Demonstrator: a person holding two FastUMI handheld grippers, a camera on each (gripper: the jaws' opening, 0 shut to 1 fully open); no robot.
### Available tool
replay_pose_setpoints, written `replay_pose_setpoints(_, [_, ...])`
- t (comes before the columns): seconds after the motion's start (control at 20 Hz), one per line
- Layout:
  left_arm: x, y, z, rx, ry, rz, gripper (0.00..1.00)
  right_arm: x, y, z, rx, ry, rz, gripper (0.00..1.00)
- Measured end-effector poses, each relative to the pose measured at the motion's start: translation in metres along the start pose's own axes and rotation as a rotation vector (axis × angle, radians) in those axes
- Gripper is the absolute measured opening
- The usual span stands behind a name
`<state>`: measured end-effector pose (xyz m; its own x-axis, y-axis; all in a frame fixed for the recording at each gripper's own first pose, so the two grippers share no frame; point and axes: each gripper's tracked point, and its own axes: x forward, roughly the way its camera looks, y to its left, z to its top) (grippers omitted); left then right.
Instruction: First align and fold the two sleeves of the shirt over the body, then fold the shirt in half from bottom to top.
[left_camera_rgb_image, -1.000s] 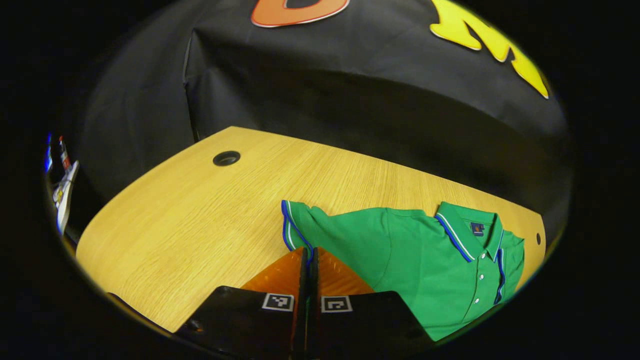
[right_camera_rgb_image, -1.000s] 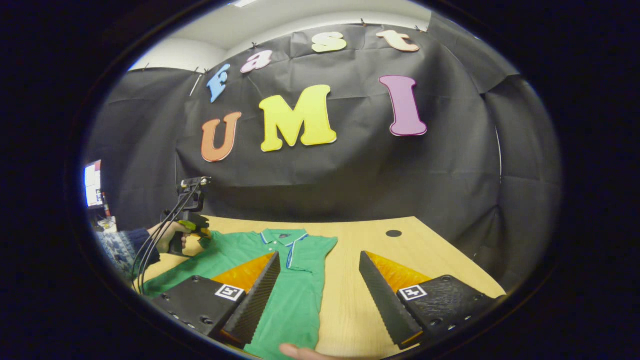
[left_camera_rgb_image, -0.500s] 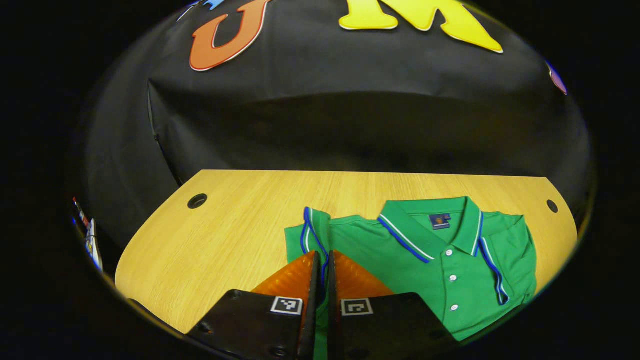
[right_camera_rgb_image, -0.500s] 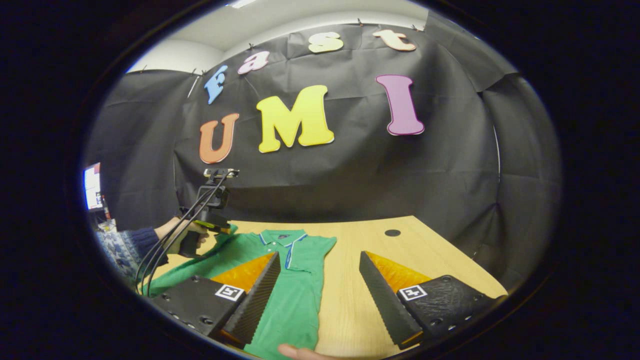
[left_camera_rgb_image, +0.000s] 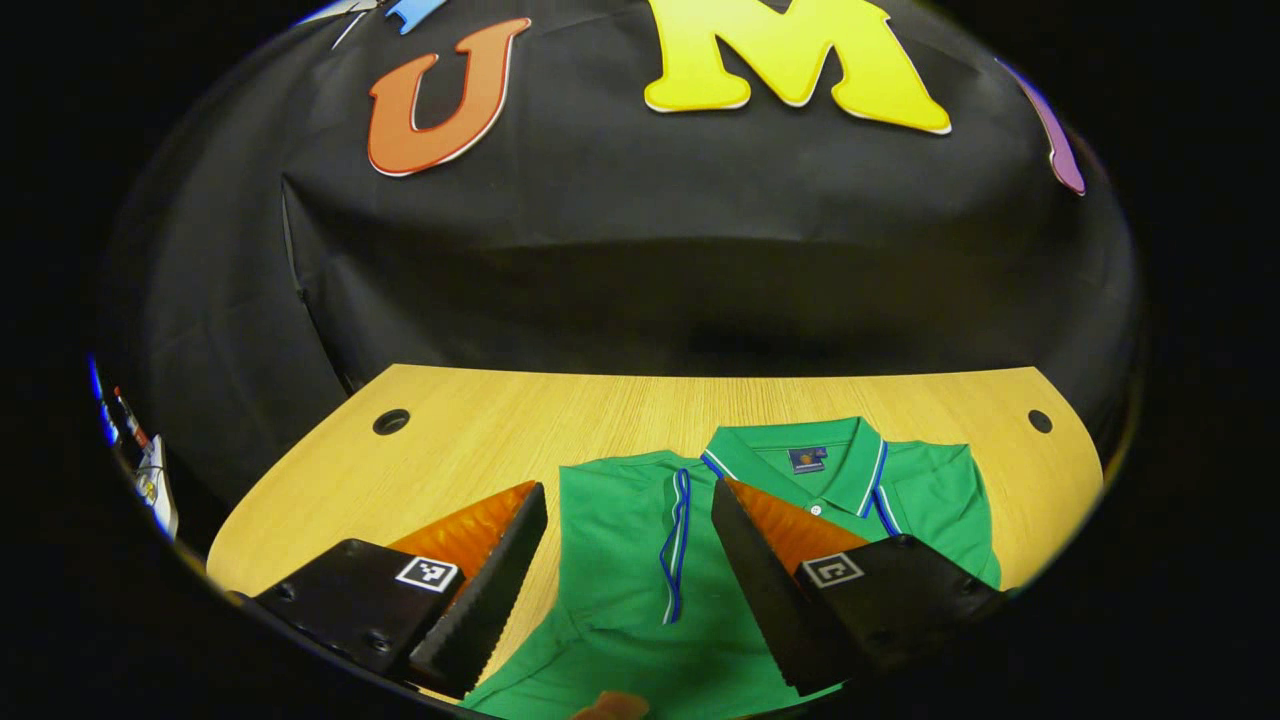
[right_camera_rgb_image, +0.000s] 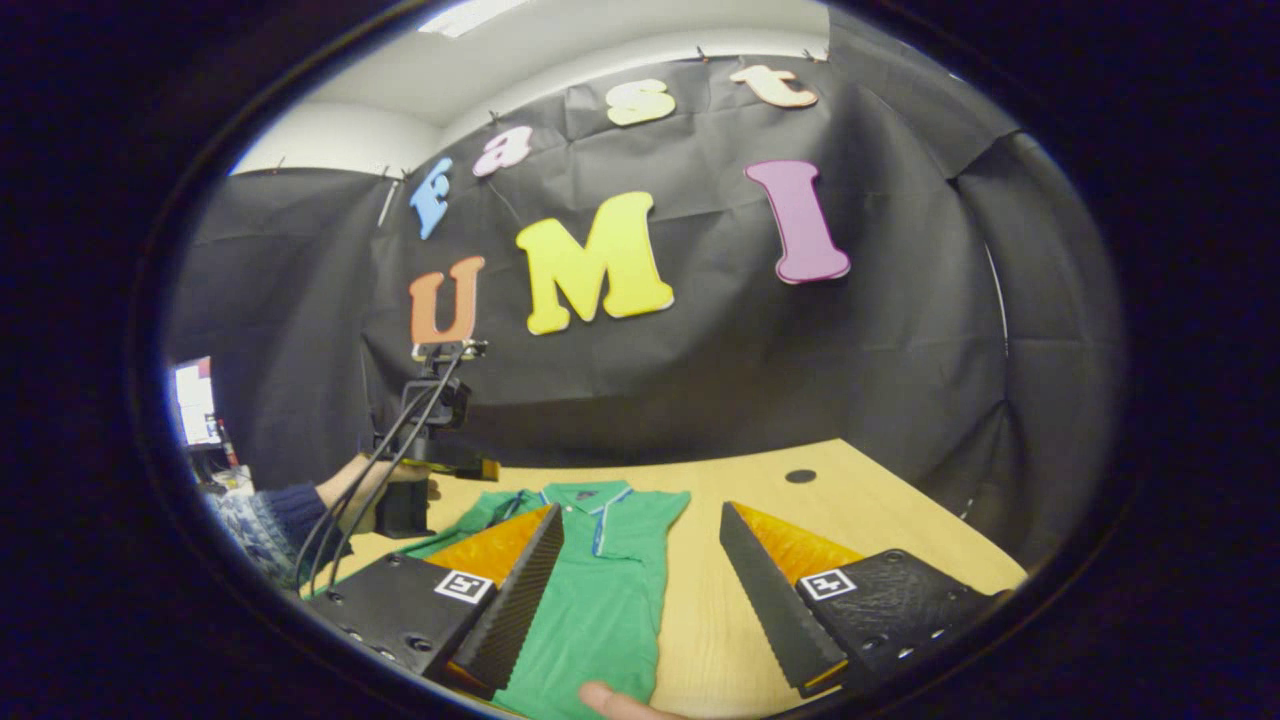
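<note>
Since half a second ago our left gripper (left_camera_rgb_image: 628, 560) has let go: then its fingers were pressed together on the blue-trimmed cuff, now they stand spread with the sleeve (left_camera_rgb_image: 640, 540) lying folded over the body between them. In the right gripper view the same left gripper (right_camera_rgb_image: 420, 490), held by a hand (right_camera_rgb_image: 365, 492) at about 9 o'clock, has shifted toward the collar side.

Our right gripper (right_camera_rgb_image: 640, 590) is also spread and holds nothing, hovering above the lower half of the shirt (right_camera_rgb_image: 600, 590).

The green polo shirt (left_camera_rgb_image: 900, 490) lies flat on the wooden table (left_camera_rgb_image: 450, 460), collar (left_camera_rgb_image: 800, 460) toward 12 o'clock and buttons up. In the left gripper view both sleeves look folded in.

We judge the knit to be light, soft and limp: it will drape and crease and will not hold a shape, and its folded layers may slide apart if lifted unevenly. For the bottom-to-top fold we would pinch the hem at its two corners, near 6 o'clock, catching every layer.

The table has bare wood at 9 o'clock and at 3 o'clock of the shirt, and a strip beyond the collar before the back edge. A cable hole (left_camera_rgb_image: 391, 421) sits at 10 o'clock and another cable hole (right_camera_rgb_image: 800, 476) at 2 o'clock, both well apart from the cloth.
</note>
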<state>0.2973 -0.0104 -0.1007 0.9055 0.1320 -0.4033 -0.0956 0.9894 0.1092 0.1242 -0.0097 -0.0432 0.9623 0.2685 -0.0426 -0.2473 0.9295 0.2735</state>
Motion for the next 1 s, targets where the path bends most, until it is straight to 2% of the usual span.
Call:
replay_pose_setpoints(0.05, [-0.012, 0.001, 0.005, -0.013, -0.021, -0.013, 1.00, -0.004, 0.001, 0.003, 0.008, -0.017, 0.011, 0.92])
replay_pose_setpoints(0.1, [-0.025, 0.002, 0.007, -0.023, -0.037, -0.027, 1.00, -0.007, 0.002, 0.004, 0.009, -0.017, 0.011, 0.95])
replay_pose_setpoints(0.15, [-0.038, 0.003, 0.008, -0.033, -0.045, -0.045, 1.00, -0.009, 0.001, 0.001, 0.002, -0.010, 0.004, 0.92])
replay_pose_setpoints(0.3, [-0.087, 0.015, 0.015, 0.006, -0.111, -0.061, 1.00, -0.021, -0.008, 0.009, -0.034, -0.012, -0.066, 0.95])
replay_pose_setpoints(0.5, [-0.159, 0.027, 0.013, 0.022, -0.215, -0.104, 1.00, -0.053, 0.001, 0.030, -0.010, -0.053, -0.100, 0.95])
replay_pose_setpoints(0.6, [-0.192, 0.045, 0.002, 0.031, -0.255, -0.094, 1.00, -0.072, 0.002, 0.032, -0.024, -0.067, -0.123, 0.95])
replay_pose_setpoints(0.65, [-0.208, 0.057, -0.005, 0.038, -0.275, -0.082, 1.00, -0.080, 0.000, 0.028, -0.043, -0.067, -0.138, 0.99])
replay_pose_setpoints(0.7, [-0.221, 0.067, -0.015, 0.038, -0.291, -0.068, 1.00, -0.087, 0.000, 0.022, -0.062, -0.057, -0.155, 0.91])
replay_pose_setpoints(0.75, [-0.234, 0.075, -0.027, 0.039, -0.295, -0.059, 1.00, -0.092, 0.000, 0.014, -0.082, -0.040, -0.162, 0.95])
replay_pose_setpoints(0.85, [-0.254, 0.090, -0.053, 0.027, -0.306, -0.046, 1.00, -0.101, 0.007, 0.003, -0.115, -0.012, -0.153, 0.92])
replay_pose_setpoints(0.95, [-0.270, 0.096, -0.086, 0.015, -0.289, -0.050, 1.00, -0.108, 0.010, -0.001, -0.153, -0.009, -0.161, 0.95])
replay_pose_setpoints(1.0, [-0.273, 0.101, -0.098, 0.014, -0.285, -0.053, 1.00, -0.112, 0.013, -0.004, -0.167, -0.018, -0.157, 0.92])
